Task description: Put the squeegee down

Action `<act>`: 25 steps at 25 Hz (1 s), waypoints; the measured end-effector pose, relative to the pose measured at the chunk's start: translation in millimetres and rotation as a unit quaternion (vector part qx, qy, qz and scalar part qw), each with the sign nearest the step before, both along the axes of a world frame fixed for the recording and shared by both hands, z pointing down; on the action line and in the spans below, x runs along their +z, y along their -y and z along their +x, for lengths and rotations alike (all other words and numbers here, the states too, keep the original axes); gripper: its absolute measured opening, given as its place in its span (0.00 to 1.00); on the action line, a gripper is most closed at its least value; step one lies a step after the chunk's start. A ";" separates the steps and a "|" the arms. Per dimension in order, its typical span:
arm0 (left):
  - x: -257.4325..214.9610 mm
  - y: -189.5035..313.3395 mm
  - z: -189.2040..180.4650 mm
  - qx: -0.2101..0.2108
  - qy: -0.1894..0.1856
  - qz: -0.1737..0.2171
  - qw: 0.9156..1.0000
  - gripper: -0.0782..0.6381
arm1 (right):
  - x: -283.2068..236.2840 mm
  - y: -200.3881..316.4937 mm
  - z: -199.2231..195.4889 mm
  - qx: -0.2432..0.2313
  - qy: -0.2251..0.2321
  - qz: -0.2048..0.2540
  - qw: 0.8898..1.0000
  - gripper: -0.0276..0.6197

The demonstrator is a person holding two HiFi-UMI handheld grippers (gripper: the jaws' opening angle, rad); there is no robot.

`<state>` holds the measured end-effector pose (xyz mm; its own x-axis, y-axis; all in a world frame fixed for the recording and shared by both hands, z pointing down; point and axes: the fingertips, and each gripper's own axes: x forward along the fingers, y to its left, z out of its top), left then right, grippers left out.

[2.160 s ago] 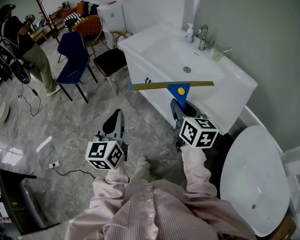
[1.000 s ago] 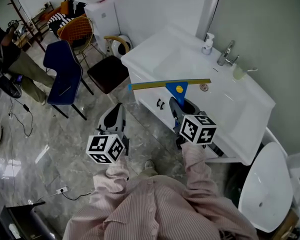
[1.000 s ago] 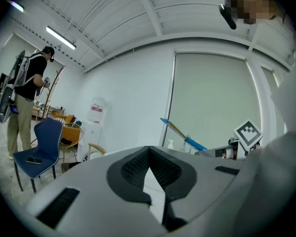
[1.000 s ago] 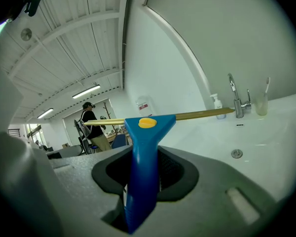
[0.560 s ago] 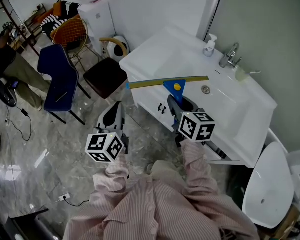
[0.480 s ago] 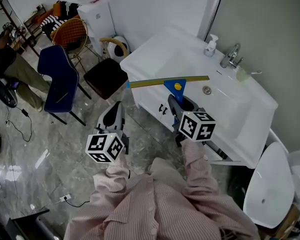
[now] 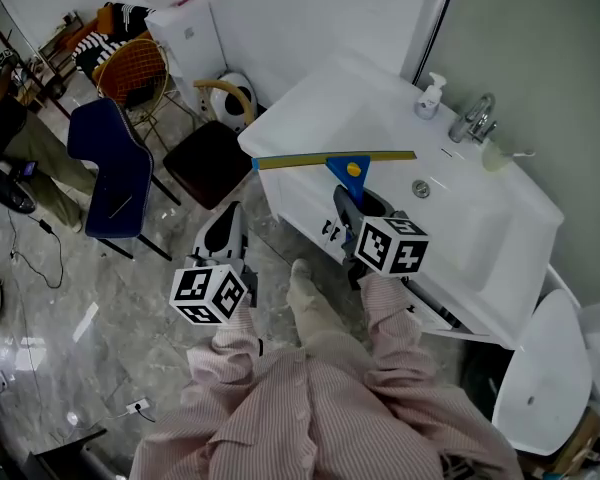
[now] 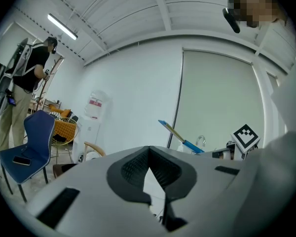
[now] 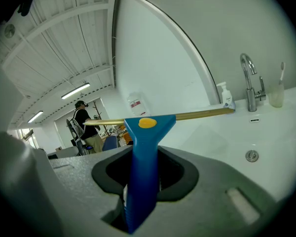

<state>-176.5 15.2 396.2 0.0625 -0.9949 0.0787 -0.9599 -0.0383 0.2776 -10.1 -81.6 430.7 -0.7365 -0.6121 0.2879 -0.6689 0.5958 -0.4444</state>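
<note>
One white vanity counter (image 7: 310,118) with a sunken basin fills the right of the scene, running from near right to far. One white oval fixture (image 7: 540,388) sits near right, beside it. Three chairs stand on the grey floor at far left: one blue chair (image 7: 115,168), one dark-seated chair (image 7: 205,163) just beside the vanity's far-left corner, and one orange wire chair (image 7: 130,68) farthest back. One other person (image 8: 27,83) stands at the far left edge. Two grippers, each carrying one marker cube. Left gripper (image 7: 228,226) is over the floor, left of the vanity; its jaws meet at the tips with nothing between them. Right gripper (image 7: 352,206) is at the vanity's near-left edge, jaws clamped on the blue handle of the one squeegee (image 9: 143,147). The handle stands upright out of the jaws and the brass-coloured blade bar (image 7: 330,158) lies crosswise on top, up in the air over the left part of the counter, not resting on it. On the far-right rim of the basin: one faucet (image 7: 475,118), one soap bottle (image 7: 430,96) left of it, one cup (image 7: 498,155) with a toothbrush right of it. One drain (image 7: 421,188) shows in the basin, nearer than the faucet.
</note>
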 end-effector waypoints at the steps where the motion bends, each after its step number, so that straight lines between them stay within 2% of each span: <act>1: 2.0 8.2 -3.7 0.002 0.000 -0.001 1.000 0.11 | 2.6 7.5 -4.2 0.001 0.001 -0.002 1.000 0.22; 17: 33.3 177.1 -53.4 0.049 -0.009 -0.049 0.998 0.11 | 37.5 166.6 -68.7 0.031 -0.007 -0.054 0.998 0.22; 25: 51.0 238.9 -64.2 0.074 -0.013 -0.077 0.994 0.11 | 53.3 221.8 -91.9 0.041 -0.015 -0.076 0.996 0.22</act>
